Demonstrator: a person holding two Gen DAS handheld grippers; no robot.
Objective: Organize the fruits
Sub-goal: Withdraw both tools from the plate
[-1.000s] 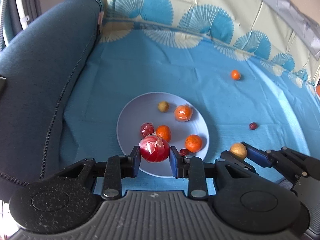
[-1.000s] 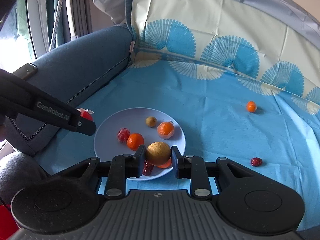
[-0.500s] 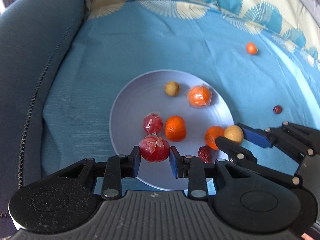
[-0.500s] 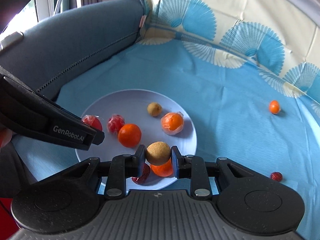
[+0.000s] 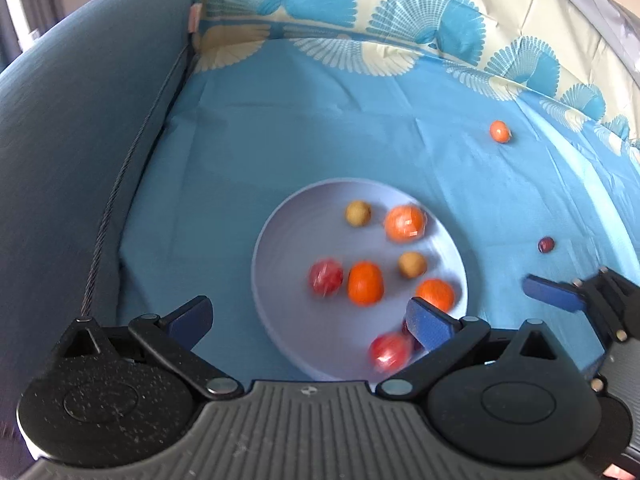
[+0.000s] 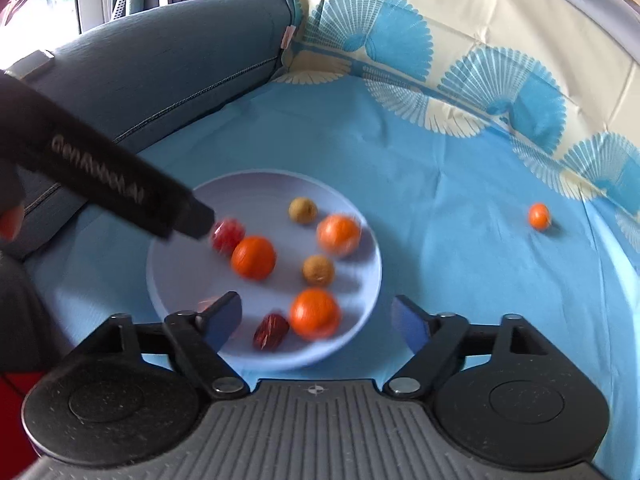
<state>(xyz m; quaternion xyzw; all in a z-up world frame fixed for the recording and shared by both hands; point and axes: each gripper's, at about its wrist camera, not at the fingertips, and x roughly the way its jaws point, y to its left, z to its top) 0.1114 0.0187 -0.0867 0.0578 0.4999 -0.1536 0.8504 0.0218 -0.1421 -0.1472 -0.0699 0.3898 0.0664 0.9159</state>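
A pale lilac plate [image 5: 280, 248] [image 6: 256, 188] lies on the blue cloth with several fruits in it. The wrapped red fruit [image 5: 390, 352] lies at the plate's near rim, just inside my left gripper's right finger. The tan round fruit [image 5: 412, 265] [image 6: 318, 270] lies in the middle of the plate. My left gripper [image 5: 310, 318] is open and empty over the plate's near left edge. My right gripper [image 6: 318, 320] is open and empty over the plate's near edge. A small orange fruit [image 5: 499, 131] [image 6: 538, 216] and a dark red fruit [image 5: 545, 245] lie on the cloth.
A blue-grey sofa arm [image 5: 72, 140] [image 6: 168, 64] rises on the left. The fan-patterned cloth [image 5: 400, 32] climbs the backrest behind. The left gripper's body [image 6: 112, 188] crosses the right wrist view over the plate's left side.
Both grippers opened. The wrapped red fruit dropped from the left gripper onto the plate; the tan fruit dropped from the right gripper onto the plate. Both grippers drew back a little.
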